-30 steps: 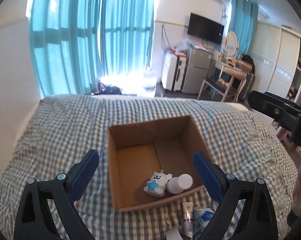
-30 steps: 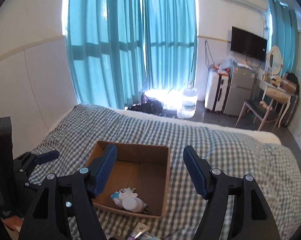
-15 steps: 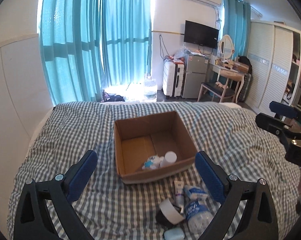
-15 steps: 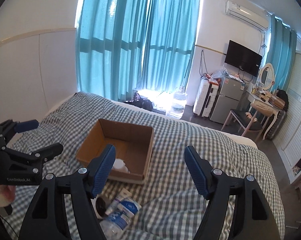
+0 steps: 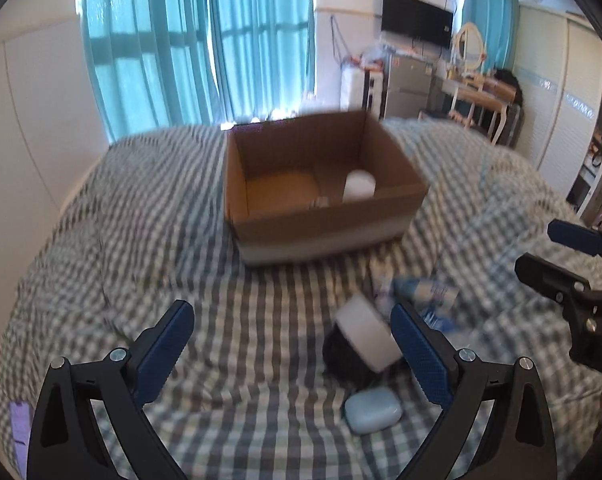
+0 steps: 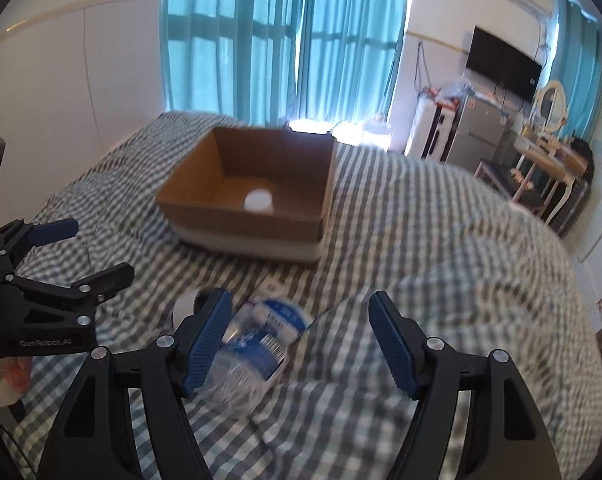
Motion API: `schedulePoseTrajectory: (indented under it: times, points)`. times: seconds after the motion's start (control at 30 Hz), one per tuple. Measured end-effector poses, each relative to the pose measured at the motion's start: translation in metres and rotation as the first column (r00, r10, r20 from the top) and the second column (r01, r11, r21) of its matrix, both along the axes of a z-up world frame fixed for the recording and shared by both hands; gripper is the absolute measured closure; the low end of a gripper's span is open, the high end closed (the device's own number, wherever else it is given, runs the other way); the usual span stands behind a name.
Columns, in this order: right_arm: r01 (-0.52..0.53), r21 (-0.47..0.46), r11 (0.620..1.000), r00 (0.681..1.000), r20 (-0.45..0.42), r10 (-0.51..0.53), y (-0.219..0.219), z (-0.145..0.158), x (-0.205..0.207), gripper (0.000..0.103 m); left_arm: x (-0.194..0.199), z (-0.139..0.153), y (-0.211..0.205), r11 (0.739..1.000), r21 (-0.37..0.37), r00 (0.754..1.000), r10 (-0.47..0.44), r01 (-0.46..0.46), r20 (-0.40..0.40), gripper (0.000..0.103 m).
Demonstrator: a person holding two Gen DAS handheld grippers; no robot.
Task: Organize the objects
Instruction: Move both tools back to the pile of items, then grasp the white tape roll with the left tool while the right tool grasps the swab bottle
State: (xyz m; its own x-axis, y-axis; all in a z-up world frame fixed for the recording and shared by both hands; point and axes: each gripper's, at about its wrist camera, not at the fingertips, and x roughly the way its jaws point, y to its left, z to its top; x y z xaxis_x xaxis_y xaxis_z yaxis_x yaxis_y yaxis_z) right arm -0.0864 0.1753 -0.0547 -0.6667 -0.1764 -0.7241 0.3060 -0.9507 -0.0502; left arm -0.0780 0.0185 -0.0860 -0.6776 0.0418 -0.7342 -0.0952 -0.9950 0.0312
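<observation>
Both sets of fingers, left and right, are spread wide and hold nothing as I hover them over the checked bed. I see the cardboard box ahead with a white bottle inside. Near the fingers lie a clear water bottle, a white-and-black roll and a pale blue case.

Matt brown cardboard box, woven checked cloth bedspread, seemingly clear crinkled plastic bottle
</observation>
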Motion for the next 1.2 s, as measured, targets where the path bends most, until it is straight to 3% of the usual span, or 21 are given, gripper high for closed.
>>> schedulePoseTrajectory:
  times: [0.17, 0.27, 0.4, 0.47, 0.5, 0.77, 0.83, 0.97, 1.03, 1.2]
  points:
    - [-0.015, -0.006, 1.0, 0.995, 0.097, 0.015, -0.014, -0.042, -0.002, 0.032, -0.006, -0.043, 0.0, 0.998, -0.057, 0.996, 0.017, -0.012, 0.084, 0.002]
    - [-0.025, 0.018, 1.0, 0.993, 0.12, 0.022, -0.021, -0.054, -0.004, 0.02, -0.005, -0.065, -0.004, 0.999, -0.048, 0.992, 0.009, -0.002, 0.127, 0.002]
    - [-0.04, 0.036, 0.999, 0.988, 0.148, 0.035, -0.028, -0.068, -0.005, 0.019, 0.0, -0.082, -0.007, 0.999, -0.035, 0.986, 0.0, 0.006, 0.169, 0.002]
    - [-0.06, 0.03, 0.998, 0.985, 0.167, 0.054, -0.033, -0.075, -0.007, 0.019, -0.002, -0.084, -0.008, 1.0, -0.023, 0.984, 0.017, -0.013, 0.179, 0.002]
    - [-0.064, 0.03, 0.998, 0.983, 0.172, 0.058, -0.034, -0.076, -0.009, 0.018, -0.004, -0.085, -0.011, 0.993, -0.003, 0.974, 0.121, -0.122, 0.189, 0.002]
    - [-0.133, 0.107, 0.985, 0.974, 0.199, 0.11, -0.056, -0.092, -0.003, 0.018, -0.007, -0.088, -0.035, 0.97, 0.094, 0.955, 0.199, -0.224, 0.219, 0.002]
    - [-0.111, 0.139, 0.984, 0.973, 0.215, 0.08, -0.054, -0.101, -0.008, 0.018, -0.006, -0.087, -0.036, 0.968, 0.098, 0.953, 0.207, -0.232, 0.219, 0.002]
    - [-0.073, 0.096, 0.993, 0.974, 0.22, 0.05, -0.043, -0.1, -0.011, 0.02, -0.005, -0.083, -0.033, 0.97, 0.092, 0.957, 0.203, -0.225, 0.207, 0.002]
    - [-0.041, 0.058, 0.997, 0.98, 0.198, 0.029, -0.032, -0.091, -0.01, 0.031, -0.004, -0.081, -0.031, 0.973, 0.09, 0.961, 0.194, -0.214, 0.198, 0.002]
    - [0.082, -0.005, 0.997, 0.984, 0.16, -0.08, 0.0, -0.075, -0.007, 0.036, -0.003, -0.076, -0.017, 0.986, 0.064, 0.971, 0.143, -0.157, 0.191, 0.002]
